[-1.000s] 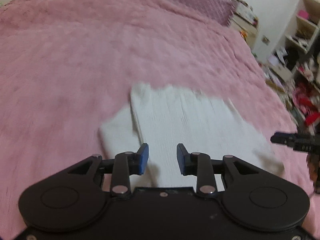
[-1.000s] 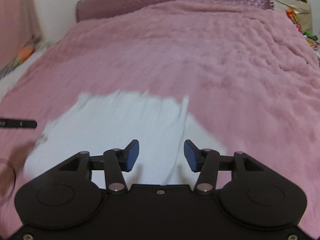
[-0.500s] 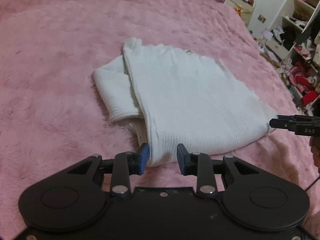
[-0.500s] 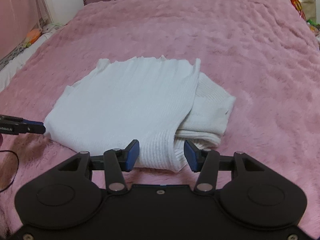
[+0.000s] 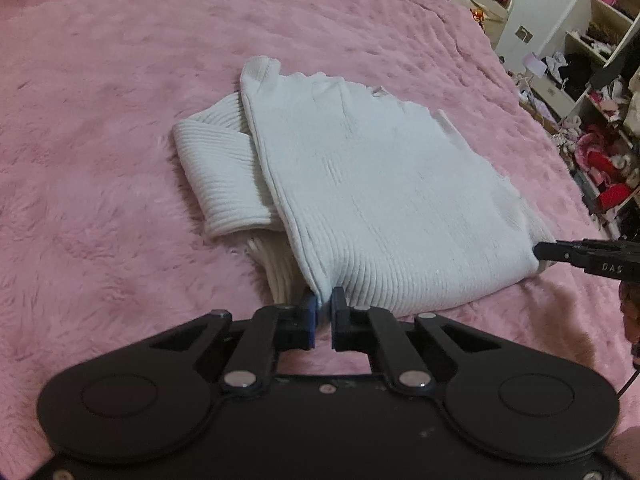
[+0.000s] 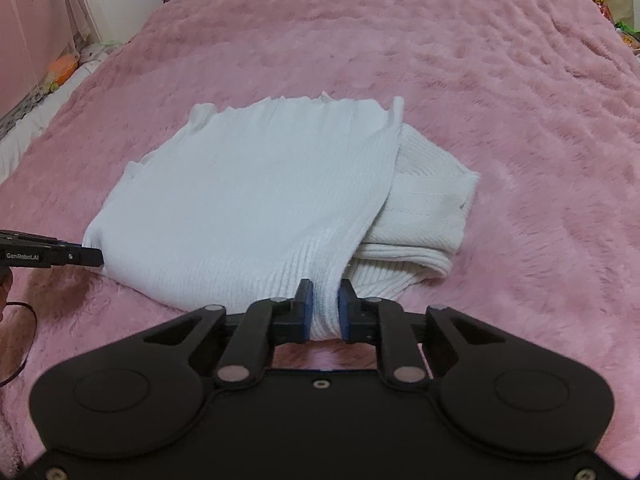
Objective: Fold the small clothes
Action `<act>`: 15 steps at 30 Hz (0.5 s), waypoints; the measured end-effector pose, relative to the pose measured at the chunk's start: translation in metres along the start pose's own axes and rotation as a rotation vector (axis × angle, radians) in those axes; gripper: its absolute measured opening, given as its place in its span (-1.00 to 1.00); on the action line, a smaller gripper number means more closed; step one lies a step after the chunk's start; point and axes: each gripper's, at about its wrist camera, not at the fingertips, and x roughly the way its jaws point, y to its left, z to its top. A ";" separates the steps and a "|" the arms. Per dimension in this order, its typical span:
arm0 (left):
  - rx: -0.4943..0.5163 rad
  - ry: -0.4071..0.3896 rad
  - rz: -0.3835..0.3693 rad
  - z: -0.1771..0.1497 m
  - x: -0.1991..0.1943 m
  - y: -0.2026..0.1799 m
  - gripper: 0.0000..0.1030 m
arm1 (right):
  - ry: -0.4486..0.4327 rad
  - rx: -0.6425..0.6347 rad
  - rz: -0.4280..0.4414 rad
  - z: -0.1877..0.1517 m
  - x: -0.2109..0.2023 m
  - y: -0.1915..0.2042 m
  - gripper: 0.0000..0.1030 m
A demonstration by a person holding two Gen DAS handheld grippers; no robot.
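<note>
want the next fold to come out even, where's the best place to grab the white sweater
Take the sweater by its two near hem corners, coming in low from the near side. That ribbed edge lies free on the blanket, with the sleeves tucked under. Both the left gripper and right gripper have just closed there.

The sweater (image 5: 384, 184) is white with fine ribbing. It lies on a fluffy pink blanket (image 5: 100, 128). Each black tool (image 5: 323, 312) has blue pads (image 6: 306, 314).
</note>
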 end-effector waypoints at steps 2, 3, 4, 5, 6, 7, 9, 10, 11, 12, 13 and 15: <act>-0.008 -0.011 -0.015 0.002 -0.008 0.002 -0.94 | -0.012 0.002 -0.006 0.000 -0.005 -0.002 -0.79; -0.003 -0.015 -0.019 0.003 -0.012 0.003 -0.94 | -0.012 0.003 -0.004 0.001 -0.008 -0.003 -0.80; 0.005 -0.015 -0.022 0.004 -0.015 0.003 -0.94 | -0.011 0.001 -0.004 0.001 -0.010 -0.004 -0.80; 0.015 -0.012 -0.021 0.004 -0.017 0.002 -0.95 | -0.010 -0.001 -0.010 0.000 -0.012 -0.005 -0.80; 0.023 -0.004 -0.019 0.004 -0.017 0.003 -0.95 | -0.007 0.004 -0.013 -0.001 -0.012 -0.007 -0.80; 0.028 0.009 -0.015 0.003 -0.016 0.004 -0.94 | 0.003 0.013 -0.014 -0.003 -0.012 -0.009 -0.81; 0.027 0.036 -0.006 0.000 -0.009 0.007 -0.94 | 0.018 0.027 -0.021 -0.008 -0.009 -0.014 -0.81; 0.021 0.050 -0.003 -0.001 -0.005 0.009 -0.94 | 0.027 0.032 -0.022 -0.011 -0.006 -0.016 -0.82; 0.015 0.060 0.000 -0.003 -0.001 0.011 -0.94 | 0.033 0.038 -0.023 -0.013 -0.004 -0.018 -0.82; 0.010 0.067 0.003 -0.005 0.003 0.012 -0.94 | 0.037 0.047 -0.023 -0.015 -0.002 -0.019 -0.82; 0.008 0.072 0.005 -0.007 0.006 0.013 -0.94 | 0.041 0.054 -0.021 -0.017 0.000 -0.021 -0.82; 0.007 0.082 0.013 -0.009 0.011 0.014 -0.94 | 0.046 0.057 -0.025 -0.018 0.004 -0.022 -0.82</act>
